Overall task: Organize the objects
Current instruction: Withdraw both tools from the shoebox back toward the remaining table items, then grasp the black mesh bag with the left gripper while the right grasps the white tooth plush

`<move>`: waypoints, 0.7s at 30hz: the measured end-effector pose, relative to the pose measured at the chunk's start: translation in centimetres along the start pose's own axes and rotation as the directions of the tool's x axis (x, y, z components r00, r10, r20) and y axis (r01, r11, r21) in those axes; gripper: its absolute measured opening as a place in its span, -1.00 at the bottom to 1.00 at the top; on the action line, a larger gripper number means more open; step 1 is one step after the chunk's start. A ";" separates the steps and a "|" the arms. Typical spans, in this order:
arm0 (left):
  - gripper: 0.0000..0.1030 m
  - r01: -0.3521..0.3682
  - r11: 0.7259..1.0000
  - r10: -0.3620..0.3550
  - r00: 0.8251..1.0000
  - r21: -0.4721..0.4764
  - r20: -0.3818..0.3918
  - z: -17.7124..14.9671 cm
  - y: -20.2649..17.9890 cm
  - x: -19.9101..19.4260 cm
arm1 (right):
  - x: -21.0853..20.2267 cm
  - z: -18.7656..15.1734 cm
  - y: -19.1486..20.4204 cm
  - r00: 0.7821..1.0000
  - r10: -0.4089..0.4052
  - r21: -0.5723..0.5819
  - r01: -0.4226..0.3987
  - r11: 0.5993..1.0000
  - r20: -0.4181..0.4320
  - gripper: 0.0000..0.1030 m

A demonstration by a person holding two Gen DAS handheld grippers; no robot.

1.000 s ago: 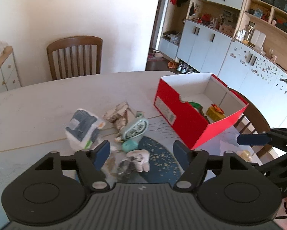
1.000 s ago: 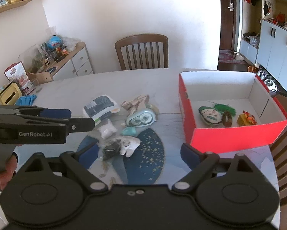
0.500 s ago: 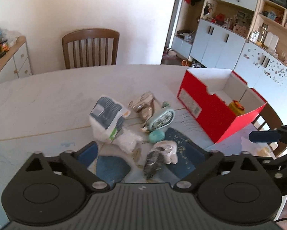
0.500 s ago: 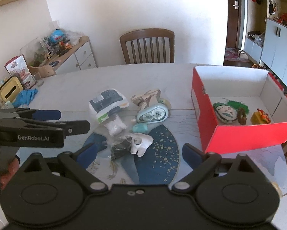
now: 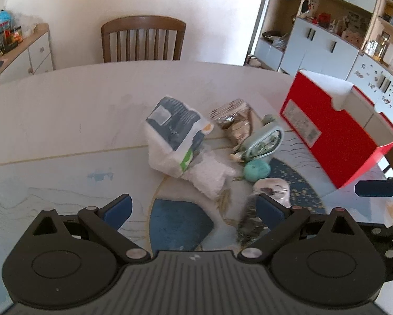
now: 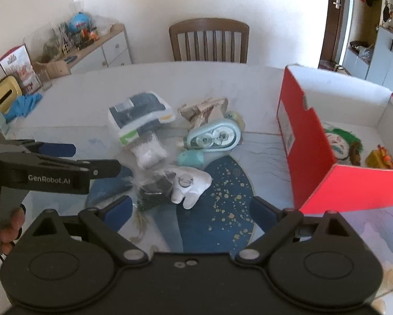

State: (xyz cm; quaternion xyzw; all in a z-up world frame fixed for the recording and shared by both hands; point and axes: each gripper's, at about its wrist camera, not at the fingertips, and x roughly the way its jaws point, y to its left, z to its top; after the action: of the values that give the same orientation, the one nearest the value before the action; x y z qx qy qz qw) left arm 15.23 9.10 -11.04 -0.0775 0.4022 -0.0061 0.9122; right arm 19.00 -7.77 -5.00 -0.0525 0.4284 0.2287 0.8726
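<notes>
with both jaws spread and empty above the pile (image 6: 167, 155), a wide left gripper (image 5: 193, 207) could snag the bag (image 5: 175, 136) and scatter neighbours across the bench (image 5: 65, 120).

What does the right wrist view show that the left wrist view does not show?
Only the right wrist view shows the inside of the red box, with a green-haired mask and a yellow toy in it, plus the blue cloth at the table edge. Only the left wrist view shows the grey cupboards on the right. Both show the pile on the table: the tissue pack, the tape dispenser and the white plush toy, also the wooden chair. Both grippers stand open and empty.
</notes>
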 end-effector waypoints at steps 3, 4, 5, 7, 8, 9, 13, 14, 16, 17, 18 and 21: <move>0.96 0.009 1.000 -0.009 1.000 -0.010 -0.025 0.0 0.2 1.0 | 1.3 -0.1 -0.2 1.000 -0.003 -0.017 0.003 1.000 -0.016 0.84; 0.96 0.019 1.000 -0.019 0.999 -0.014 -0.028 -0.1 0.2 1.2 | 1.8 -0.1 -0.2 1.000 -0.005 -0.023 0.005 1.000 -0.022 0.83; 0.96 0.028 1.000 -0.028 0.999 -0.014 -0.030 -0.1 0.1 1.3 | 2.2 0.0 -0.3 1.000 -0.009 -0.029 0.008 1.000 -0.027 0.81; 0.96 0.054 0.999 -0.054 0.998 -0.004 -0.033 -0.2 0.0 1.5 | 3.1 0.0 -0.6 0.999 -0.015 -0.042 0.014 0.999 -0.033 0.79; 0.96 0.062 0.998 -0.062 0.997 0.003 -0.036 -0.4 -0.1 1.7 | 3.4 0.0 -0.9 0.999 -0.019 -0.043 0.017 0.999 -0.040 0.78; 0.96 0.061 0.998 -0.061 0.997 0.009 -0.038 -0.6 -0.2 1.8 | 3.7 0.1 -1.1 0.999 -0.018 -0.039 0.016 0.999 -0.045 0.75; 0.96 0.058 0.998 -0.058 0.998 0.020 -0.034 -1.3 0.2 1.6 | 4.0 0.3 -2.2 0.998 0.013 -0.029 -0.015 0.999 -0.059 0.69; 0.96 0.062 0.998 -0.061 0.998 0.022 -0.029 -1.3 0.3 1.5 | 3.9 0.5 -2.6 0.998 0.025 -0.024 -0.027 0.999 -0.056 0.69; 0.96 0.084 0.996 -0.083 0.996 0.038 -0.024 -1.4 0.3 1.1 | 3.8 1.0 -3.3 0.998 0.032 -0.004 -0.033 0.999 -0.060 0.69; 0.96 0.089 0.995 -0.088 0.996 0.051 -0.021 -1.4 0.1 1.0 | 3.8 1.3 -3.7 0.997 0.043 0.015 -0.042 0.999 -0.063 0.69; 0.96 0.093 0.993 -0.093 0.996 0.067 -0.017 -1.5 -0.2 0.8 | 3.9 1.6 -3.9 0.997 0.048 0.033 -0.046 0.998 -0.067 0.69; 0.96 0.116 0.989 -0.116 0.993 0.089 -0.008 -1.5 -1.3 0.7 | 4.6 2.4 -4.3 0.996 0.047 0.069 -0.042 0.997 -0.078 0.70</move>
State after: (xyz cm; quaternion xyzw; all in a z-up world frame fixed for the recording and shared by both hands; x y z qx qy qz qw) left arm 14.63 7.51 -12.35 -0.0600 0.3975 -0.0770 0.9124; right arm 25.09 -9.24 -7.46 -0.0225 0.4713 0.2312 0.8508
